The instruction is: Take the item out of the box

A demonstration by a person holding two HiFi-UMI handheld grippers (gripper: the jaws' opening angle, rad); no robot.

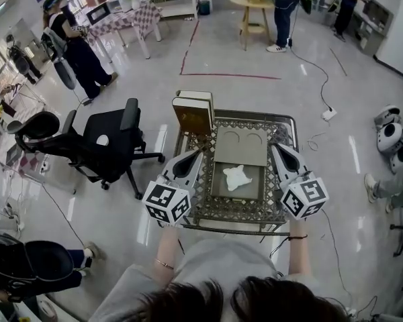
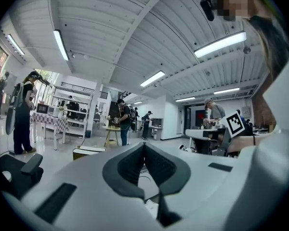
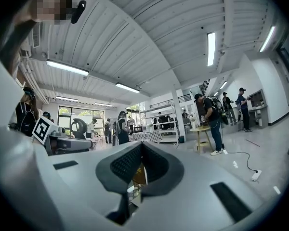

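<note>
Lattice table (image 1: 285,127) partly under open box (image 1: 217,184); white item (image 1: 236,177) indistinct

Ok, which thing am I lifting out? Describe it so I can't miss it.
Find the ornate lattice table at the centre of the head view; the open grey box sits at its middle. Inside lies a white item, the only pale, irregular shape there, unlike the flat grey lid folded back beyond it.
</note>
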